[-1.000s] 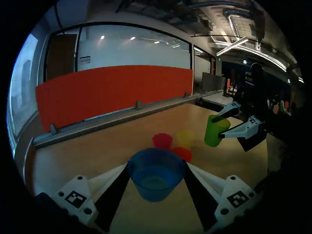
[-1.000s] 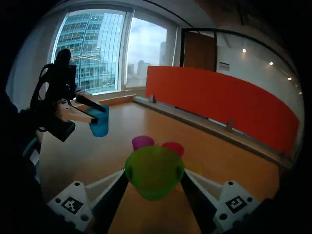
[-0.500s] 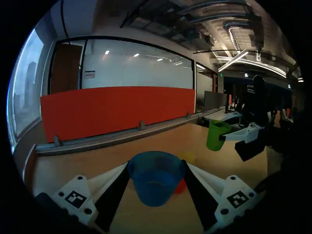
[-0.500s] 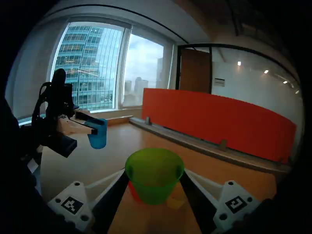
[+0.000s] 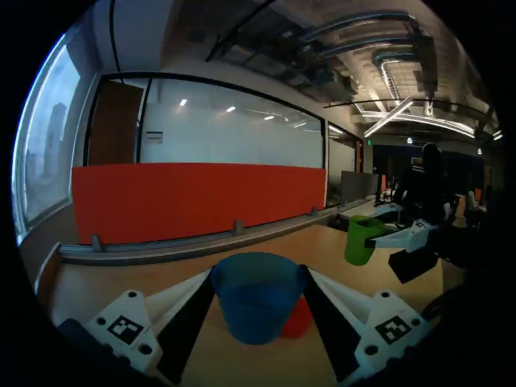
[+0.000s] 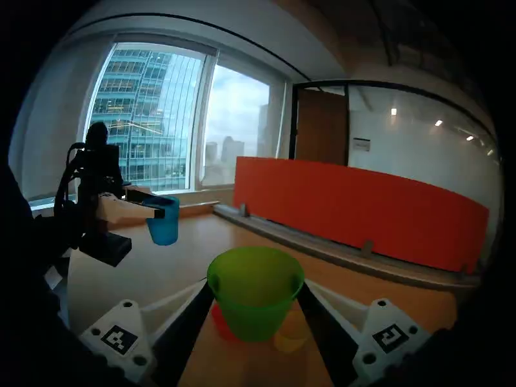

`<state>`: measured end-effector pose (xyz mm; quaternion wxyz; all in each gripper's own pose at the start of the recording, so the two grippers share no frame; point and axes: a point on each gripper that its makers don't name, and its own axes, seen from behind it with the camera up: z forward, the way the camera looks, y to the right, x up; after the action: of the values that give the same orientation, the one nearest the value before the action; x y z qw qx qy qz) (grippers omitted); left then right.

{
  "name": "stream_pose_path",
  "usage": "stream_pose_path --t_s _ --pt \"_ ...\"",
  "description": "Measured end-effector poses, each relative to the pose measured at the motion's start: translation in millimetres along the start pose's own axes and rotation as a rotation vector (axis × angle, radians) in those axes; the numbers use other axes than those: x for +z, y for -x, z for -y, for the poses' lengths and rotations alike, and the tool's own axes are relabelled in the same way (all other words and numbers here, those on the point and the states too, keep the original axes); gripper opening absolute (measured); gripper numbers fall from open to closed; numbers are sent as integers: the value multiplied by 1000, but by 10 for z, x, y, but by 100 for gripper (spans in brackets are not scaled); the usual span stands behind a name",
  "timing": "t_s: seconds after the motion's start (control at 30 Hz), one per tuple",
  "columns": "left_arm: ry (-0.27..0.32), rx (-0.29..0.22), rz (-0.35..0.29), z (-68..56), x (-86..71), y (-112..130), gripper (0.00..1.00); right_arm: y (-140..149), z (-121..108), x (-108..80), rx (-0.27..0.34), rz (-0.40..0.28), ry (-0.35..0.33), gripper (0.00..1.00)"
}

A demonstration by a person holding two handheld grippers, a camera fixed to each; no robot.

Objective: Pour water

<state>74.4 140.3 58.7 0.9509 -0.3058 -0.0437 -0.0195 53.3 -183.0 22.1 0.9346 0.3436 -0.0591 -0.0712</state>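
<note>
The left claw (image 5: 258, 278) is clamped on an upright blue cup (image 5: 258, 313). The right claw (image 6: 255, 287) grips an upright green cup (image 6: 255, 316) above the counter (image 6: 168, 261).

The blue cup (image 5: 258, 297) and the green cup (image 6: 255, 300), both translucent, are upright and well apart.

Nothing can be read; the small sign (image 5: 153, 137) on the glass wall (image 5: 258, 138) is too blurred.
</note>
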Motion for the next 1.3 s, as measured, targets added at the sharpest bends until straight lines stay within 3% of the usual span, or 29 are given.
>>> stream_pose_path --t_s 0.3,1.3 --pt "-3 25 -45 -46 7 -140 89 -67 7 22 -5 -18 -2 91" --pt "9 38 -32 -49 30 -145 89 -139 50 74 -8 -50 -19 91"
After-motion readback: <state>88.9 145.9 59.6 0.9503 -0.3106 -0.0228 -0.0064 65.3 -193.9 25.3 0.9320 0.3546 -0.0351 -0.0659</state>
